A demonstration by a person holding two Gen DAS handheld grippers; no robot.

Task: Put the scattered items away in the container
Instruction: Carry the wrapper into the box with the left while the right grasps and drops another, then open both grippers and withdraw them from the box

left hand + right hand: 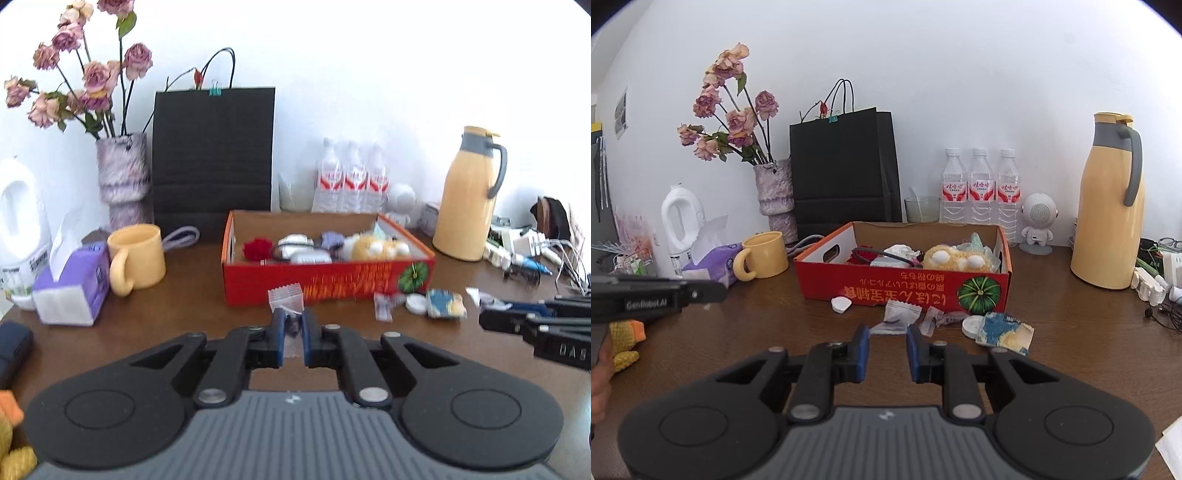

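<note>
The left gripper [293, 325] pinches a small clear packet [286, 295] just in front of the red box [328, 284]. The right gripper [886, 338] holds narrow, gripping nothing, over wrappers [901, 314] on the counter [1089, 332].

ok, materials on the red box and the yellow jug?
Red box: looks like printed corrugated cardboard, matte; plain brown inner walls and a die-cut hand hole. Yellow jug: smooth, slightly glossy body, painted metal or plastic, can't tell; grey handle and collar look like plastic.
</note>
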